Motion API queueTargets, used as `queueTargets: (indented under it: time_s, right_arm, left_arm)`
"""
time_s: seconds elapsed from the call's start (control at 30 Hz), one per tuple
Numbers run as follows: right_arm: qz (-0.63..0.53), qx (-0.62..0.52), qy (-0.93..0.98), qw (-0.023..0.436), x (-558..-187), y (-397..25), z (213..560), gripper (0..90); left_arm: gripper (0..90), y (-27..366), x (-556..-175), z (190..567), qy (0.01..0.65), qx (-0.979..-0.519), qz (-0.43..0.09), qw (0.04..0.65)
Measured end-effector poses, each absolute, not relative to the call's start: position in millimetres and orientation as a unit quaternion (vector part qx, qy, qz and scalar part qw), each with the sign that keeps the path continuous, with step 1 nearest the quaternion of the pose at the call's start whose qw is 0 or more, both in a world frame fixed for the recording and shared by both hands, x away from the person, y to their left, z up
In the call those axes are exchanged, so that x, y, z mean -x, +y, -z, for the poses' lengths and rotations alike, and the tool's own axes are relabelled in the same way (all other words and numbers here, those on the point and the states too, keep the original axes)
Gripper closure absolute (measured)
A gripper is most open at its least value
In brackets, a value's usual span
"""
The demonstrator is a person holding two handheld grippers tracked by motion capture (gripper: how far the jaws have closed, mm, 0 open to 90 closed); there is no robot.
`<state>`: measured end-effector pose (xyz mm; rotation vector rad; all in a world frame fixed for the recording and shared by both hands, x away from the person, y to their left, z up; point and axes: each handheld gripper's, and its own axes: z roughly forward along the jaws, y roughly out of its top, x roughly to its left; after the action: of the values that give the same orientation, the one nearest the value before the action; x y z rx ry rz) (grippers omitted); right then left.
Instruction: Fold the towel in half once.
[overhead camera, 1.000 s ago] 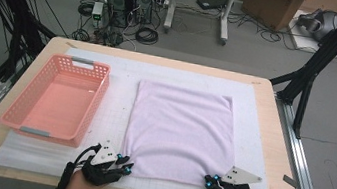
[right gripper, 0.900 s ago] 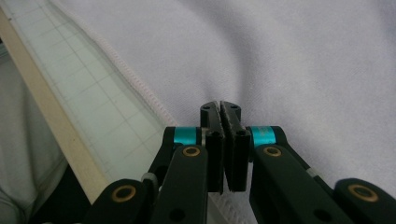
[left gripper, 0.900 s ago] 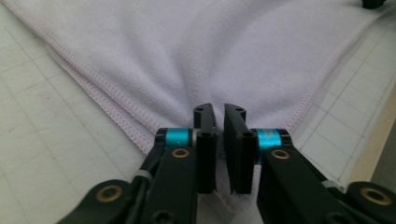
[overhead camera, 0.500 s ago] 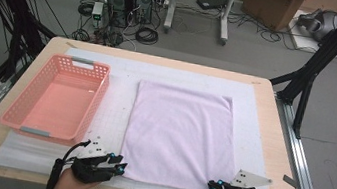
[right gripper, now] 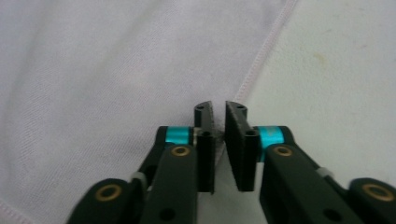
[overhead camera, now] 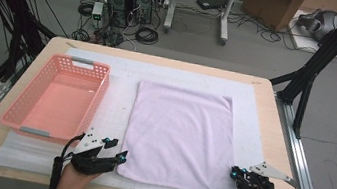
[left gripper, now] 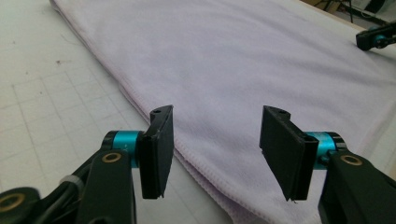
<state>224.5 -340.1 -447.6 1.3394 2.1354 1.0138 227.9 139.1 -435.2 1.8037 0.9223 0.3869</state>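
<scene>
Towel (overhead camera: 178, 136) lies flat and spread on the white mat (overhead camera: 120, 97), right of the pink basket (overhead camera: 57, 98), near edge toward you. Your left gripper (overhead camera: 116, 155) sits at the near left corner, jaws spread wide with the hem between them. Your right gripper (overhead camera: 235, 173) sits at the near right corner, jaws nearly closed over the hem; whether cloth is actually pinched cannot be told. Risk: closing the left jaws this high may catch only the top of the hem, or nothing. Risk: lifting unevenly, with one corner unsecured, would drag the towel askew across the mat and wrinkle it.
</scene>
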Motion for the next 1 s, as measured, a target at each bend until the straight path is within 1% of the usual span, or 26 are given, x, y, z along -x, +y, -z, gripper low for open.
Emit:
queueTargets:
  time_s: [0.07, 0.17, 0.2, 0.23, 0.27, 0.3, 0.37, 0.47, 0.6, 0.63, 0.7, 0.77, 0.83, 0.93, 1.0]
  right_arm:
    - [-0.323, -0.485, 0.778, 0.233, -224, -338, 444, 87.1]
    - [-0.324, -0.497, 0.774, 0.223, -220, -345, 442, 86.5]
    - [-0.33, -0.496, 0.772, 0.223, -219, -347, 439, 83.9]
    - [-0.335, -0.493, 0.77, 0.228, -218, -349, 436, 76.3]
    - [-0.346, -0.492, 0.764, 0.233, -218, -350, 433, 66.3]
    - [-0.362, -0.494, 0.755, 0.233, -219, -353, 431, 63.6]
    - [-0.38, -0.496, 0.743, 0.24, -224, -358, 427, 59.8]
    - [-0.393, -0.489, 0.738, 0.249, -234, -360, 427, 51.1]
    - [-0.41, -0.477, 0.737, 0.247, -248, -359, 426, 41.5]
    - [-0.412, -0.474, 0.736, 0.253, -252, -359, 425, 38.1]
    - [-0.418, -0.469, 0.735, 0.253, -257, -358, 424, 34.6]
    - [-0.423, -0.466, 0.734, 0.255, -262, -357, 424, 29.1]
    - [-0.431, -0.462, 0.733, 0.253, -267, -357, 424, 25.7]
    - [-0.436, -0.454, 0.734, 0.256, -272, -356, 422, 21.7]
    - [-0.434, -0.451, 0.737, 0.256, -276, -357, 421, 20.8]
  left_arm:
    - [43.8, 138, -231, 434, 0.386, -0.746, -0.167, 0.516]
    - [42.2, 137, -238, 431, 0.385, -0.743, -0.171, 0.52]
    - [41.4, 136, -240, 430, 0.385, -0.742, -0.172, 0.521]
    - [40.9, 135, -242, 430, 0.385, -0.741, -0.171, 0.523]
    - [40.3, 135, -245, 430, 0.385, -0.742, -0.171, 0.522]
    - [39.6, 134, -248, 430, 0.387, -0.74, -0.169, 0.523]
    - [37.7, 133, -254, 429, 0.387, -0.739, -0.168, 0.524]
    - [35.4, 134, -261, 427, 0.387, -0.736, -0.173, 0.527]
    - [33.3, 136, -274, 425, 0.39, -0.729, -0.172, 0.536]
    - [32.4, 136, -276, 425, 0.391, -0.728, -0.17, 0.538]
    - [31.8, 137, -281, 424, 0.391, -0.726, -0.167, 0.541]
    - [28.5, 138, -286, 422, 0.39, -0.723, -0.17, 0.544]
    - [25.3, 139, -289, 420, 0.39, -0.718, -0.168, 0.551]
    - [23.7, 141, -294, 419, 0.383, -0.715, -0.167, 0.56]
    - [23.4, 140, -296, 419, 0.383, -0.716, -0.171, 0.559]
